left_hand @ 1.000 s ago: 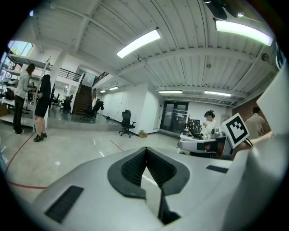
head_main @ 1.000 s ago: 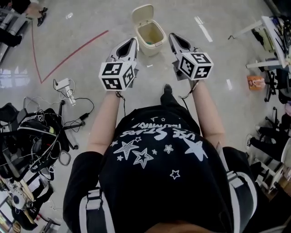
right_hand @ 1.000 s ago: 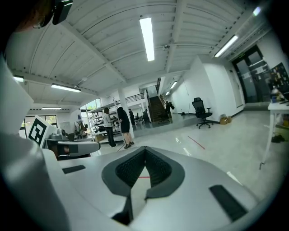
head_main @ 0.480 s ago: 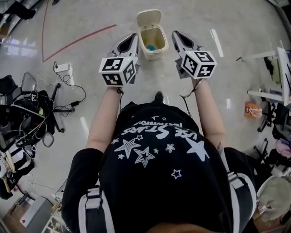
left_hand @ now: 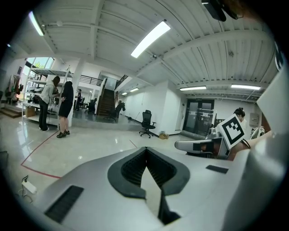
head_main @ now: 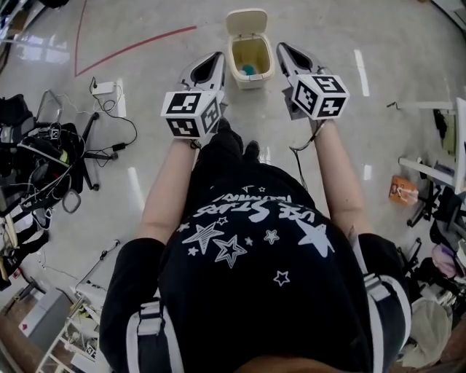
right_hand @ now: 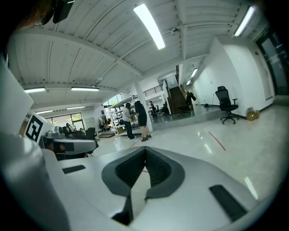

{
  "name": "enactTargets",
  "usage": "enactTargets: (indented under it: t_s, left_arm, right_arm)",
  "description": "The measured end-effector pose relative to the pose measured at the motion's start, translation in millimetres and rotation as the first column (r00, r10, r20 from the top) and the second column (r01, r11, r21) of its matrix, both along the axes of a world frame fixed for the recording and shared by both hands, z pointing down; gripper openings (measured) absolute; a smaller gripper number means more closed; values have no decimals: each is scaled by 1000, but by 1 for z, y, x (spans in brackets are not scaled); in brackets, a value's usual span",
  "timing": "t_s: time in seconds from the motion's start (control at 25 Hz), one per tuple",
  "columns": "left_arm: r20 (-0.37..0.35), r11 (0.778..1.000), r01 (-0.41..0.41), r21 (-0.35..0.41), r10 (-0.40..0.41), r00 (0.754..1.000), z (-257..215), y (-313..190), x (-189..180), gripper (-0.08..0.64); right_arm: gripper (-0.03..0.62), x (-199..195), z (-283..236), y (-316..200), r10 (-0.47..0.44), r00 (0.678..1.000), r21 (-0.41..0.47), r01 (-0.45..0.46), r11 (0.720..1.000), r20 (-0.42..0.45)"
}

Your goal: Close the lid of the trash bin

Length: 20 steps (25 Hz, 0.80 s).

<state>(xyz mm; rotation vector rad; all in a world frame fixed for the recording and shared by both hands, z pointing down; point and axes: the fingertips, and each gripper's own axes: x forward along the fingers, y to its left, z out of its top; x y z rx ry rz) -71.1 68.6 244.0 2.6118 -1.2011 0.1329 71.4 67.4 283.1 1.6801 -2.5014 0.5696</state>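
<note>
A small cream trash bin point(head_main: 251, 73) stands on the floor ahead of me, its lid point(head_main: 246, 20) tipped up and back, open. Something blue-green lies inside. In the head view my left gripper point(head_main: 215, 58) hangs just left of the bin and my right gripper point(head_main: 283, 49) just right of it, both held above the floor and touching nothing. Each has its jaws closed tip to tip with nothing between them. The left gripper view point(left_hand: 146, 150) and the right gripper view point(right_hand: 145, 150) look out across the hall, and the bin does not show in either.
A tangle of cables and gear point(head_main: 44, 167) and a white power strip point(head_main: 104, 88) lie at the left. A red floor line point(head_main: 131, 49) runs at the far left. White racks and an orange item point(head_main: 402, 189) stand right. Two people point(left_hand: 61, 106) stand far off.
I have stepped forward, and the floor and clutter slid back through the view. The bin now sits squarely between the two gripper tips. Both grippers stayed shut.
</note>
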Motion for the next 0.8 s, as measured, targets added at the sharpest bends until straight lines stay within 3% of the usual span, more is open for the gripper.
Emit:
enactTargets:
  t_s: [0.44, 0.8]
  left_arm:
    - [-16, 999, -46, -20, 46, 999, 12, -53, 25, 11]
    - [-16, 996, -75, -52, 74, 997, 25, -136, 41, 11]
  right_arm:
    - [6, 22, 9, -36, 33, 999, -37, -34, 999, -20]
    - [5, 34, 16, -115, 63, 998, -60, -64, 996, -10]
